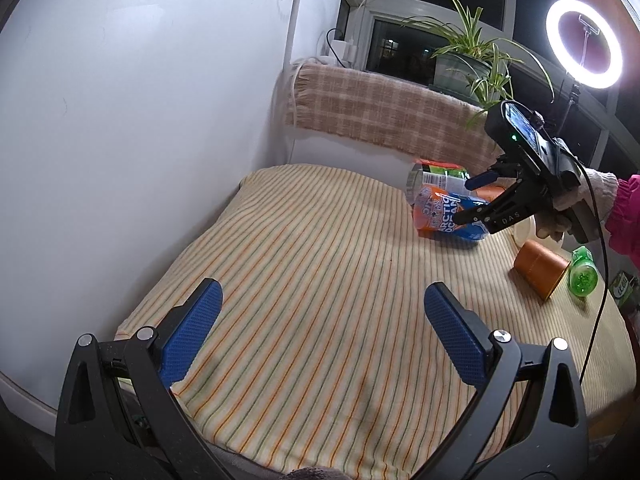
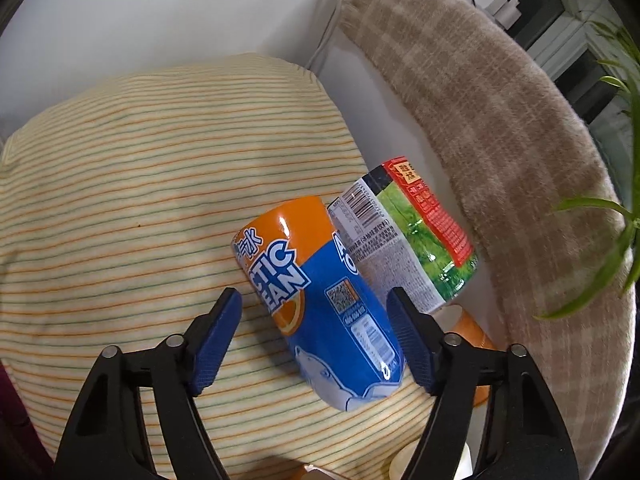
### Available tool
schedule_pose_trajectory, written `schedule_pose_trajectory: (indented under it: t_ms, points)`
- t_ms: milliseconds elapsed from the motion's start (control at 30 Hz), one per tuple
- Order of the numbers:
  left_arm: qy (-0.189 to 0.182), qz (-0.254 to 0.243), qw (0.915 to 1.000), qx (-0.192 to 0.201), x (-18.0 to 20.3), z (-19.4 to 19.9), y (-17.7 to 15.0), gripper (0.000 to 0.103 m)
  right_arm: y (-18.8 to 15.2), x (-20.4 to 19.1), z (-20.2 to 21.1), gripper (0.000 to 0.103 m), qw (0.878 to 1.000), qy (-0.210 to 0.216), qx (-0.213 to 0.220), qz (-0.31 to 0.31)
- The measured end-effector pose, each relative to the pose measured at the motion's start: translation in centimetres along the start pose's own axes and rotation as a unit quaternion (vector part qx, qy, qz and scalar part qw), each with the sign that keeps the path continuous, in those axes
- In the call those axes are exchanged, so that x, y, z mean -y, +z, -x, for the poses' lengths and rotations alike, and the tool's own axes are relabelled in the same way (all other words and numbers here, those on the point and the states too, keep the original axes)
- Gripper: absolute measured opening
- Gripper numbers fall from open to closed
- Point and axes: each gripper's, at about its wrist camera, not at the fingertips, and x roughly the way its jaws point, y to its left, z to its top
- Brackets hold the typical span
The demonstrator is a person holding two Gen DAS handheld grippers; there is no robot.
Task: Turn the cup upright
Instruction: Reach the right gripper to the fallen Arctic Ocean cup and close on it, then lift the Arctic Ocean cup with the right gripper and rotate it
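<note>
Striped cloth (image 1: 320, 280) covers table against white wall (image 1: 140, 120); plaid blanket (image 1: 380, 108) draped behind, ring light (image 1: 584, 44) glowing by dark window, potted plant (image 1: 472, 56) on sill. Orange-and-blue cup (image 2: 320, 300) lies on side beside green-labelled cup (image 2: 416, 232). Right gripper (image 2: 316, 336), held in gloved hand (image 1: 576, 208), jaws apart, straddles fallen cup. Left gripper (image 1: 320, 304) hovers low over cloth, jaws wide apart, well clear.
</note>
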Motion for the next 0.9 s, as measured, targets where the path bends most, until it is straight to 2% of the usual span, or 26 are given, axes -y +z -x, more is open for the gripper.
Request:
schedule_pose_trajectory:
  t_ms: [133,267,467,667,900]
  points:
    - [0.002,0.002,1.0000,-0.002,0.0,-0.3,0.1,0.102,0.2,0.0,-0.4,0.071,1.000,0.017,-0.008,0.003]
    - [0.002,0.004,1.0000,-0.003,-0.1,-0.5,0.1,0.103,0.4,0.1,-0.9,0.065,0.999,0.031,-0.015,0.006]
    - [0.000,0.005,1.0000,-0.005,-0.1,-0.5,0.0,0.102,0.4,-0.3,-1.2,0.065,0.999,0.038,-0.022,0.022]
    - [0.001,0.005,1.0000,-0.003,-0.2,-0.4,-0.1,0.102,0.9,-0.7,-1.7,0.067,0.998,0.025,-0.033,0.047]
    - [0.000,0.010,0.9999,-0.002,-0.3,-0.1,0.0,0.102,0.8,-1.9,-3.4,0.067,0.993,-0.017,-0.066,0.098]
